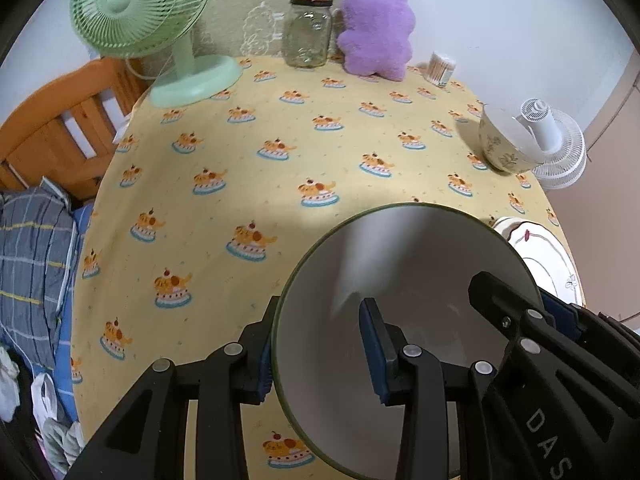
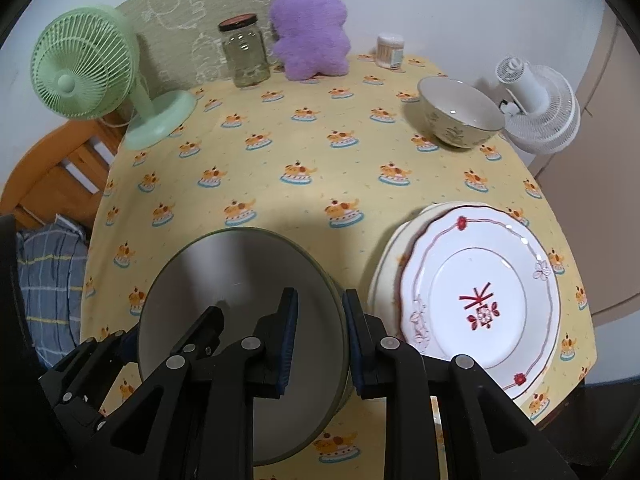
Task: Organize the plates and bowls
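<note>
Yellow cloth printed with cake-and-dog motifs covers the table (image 2: 280, 152). Along the far edge stand a green desk fan (image 2: 86, 64) at left, a glass jar (image 2: 244, 50) with a dark lid, a purple plush toy (image 2: 310, 26) and a small tub of cotton swabs (image 2: 390, 50). A white fan (image 2: 536, 106) lies at the far right corner, just beside a floral bowl (image 2: 460, 112) that stands upright on the cloth. A wooden bed frame (image 1: 60, 128) and checked bedding (image 1: 36, 256) occupy the area left of the table.

A large grey bowl (image 2: 240, 280) with a green rim is at the near centre, tilted toward the cameras; whether its base touches the cloth is not clear from either view. Both grippers engage its rim. The left gripper (image 1: 320, 344) clamps the left side of the rim, with one blue pad inside the bowl and the other outside. The right gripper (image 2: 320, 340) clamps the right side of the rim in the same manner, one pad inside and one outside.

Right of the grey bowl, near the right table edge, a white plate (image 2: 480, 292) with red decoration rests on top of a cream plate (image 2: 386, 264), slightly offset from it. The right gripper's outer finger (image 2: 356, 344) is just beside the stack.
</note>
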The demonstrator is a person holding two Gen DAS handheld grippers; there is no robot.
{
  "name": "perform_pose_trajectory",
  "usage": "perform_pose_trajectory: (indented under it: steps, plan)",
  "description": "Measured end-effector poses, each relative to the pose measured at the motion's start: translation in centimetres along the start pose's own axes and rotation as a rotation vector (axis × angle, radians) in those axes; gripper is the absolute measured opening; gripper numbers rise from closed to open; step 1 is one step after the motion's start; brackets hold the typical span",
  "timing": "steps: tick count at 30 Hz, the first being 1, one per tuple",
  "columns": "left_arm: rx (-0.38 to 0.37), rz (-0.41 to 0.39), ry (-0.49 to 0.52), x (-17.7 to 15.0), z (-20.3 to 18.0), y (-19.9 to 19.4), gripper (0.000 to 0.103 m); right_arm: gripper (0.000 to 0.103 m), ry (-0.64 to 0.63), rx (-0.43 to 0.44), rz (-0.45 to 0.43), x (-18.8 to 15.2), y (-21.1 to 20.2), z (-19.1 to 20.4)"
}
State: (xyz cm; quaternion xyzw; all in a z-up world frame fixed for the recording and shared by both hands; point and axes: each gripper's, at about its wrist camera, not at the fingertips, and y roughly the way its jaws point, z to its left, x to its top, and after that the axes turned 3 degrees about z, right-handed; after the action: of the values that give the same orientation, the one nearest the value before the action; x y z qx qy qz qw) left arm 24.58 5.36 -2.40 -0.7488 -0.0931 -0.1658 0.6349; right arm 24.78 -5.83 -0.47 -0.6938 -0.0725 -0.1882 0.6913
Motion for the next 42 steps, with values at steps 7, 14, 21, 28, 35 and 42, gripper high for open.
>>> perform_pose_trajectory:
  steps: [7, 14, 21, 28, 35, 42]
  plan:
    - [-0.013, 0.031, -0.024, -0.7, 0.6, 0.8, 0.036, 0.027, -0.032, -0.013, 0.014, -0.4, 0.7, 0.8]
    - [-0.037, 0.058, -0.009, -1.3, -0.2, 1.6, 0.036, 0.027, -0.049, -0.044, 0.003, -1.0, 1.0, 0.2]
    - [-0.026, 0.04, 0.004, -1.4, -0.8, 1.8, 0.036, 0.029, -0.024, -0.03, -0.006, -1.2, 1.3, -0.7]
    - [-0.008, 0.073, 0.013, -1.5, -1.1, 2.4, 0.039, 0.035, -0.008, -0.022, -0.016, -1.3, 2.1, -1.2]
    - [0.035, 0.062, 0.054, -2.1, -1.1, 1.5, 0.053, 0.059, 0.033, 0.094, 0.053, -2.2, 2.7, -1.5]
    - [-0.004, 0.01, 0.042, -2.1, -0.4, -0.5, 0.062, 0.059, 0.042, 0.079, 0.014, -2.4, 0.7, -1.4]
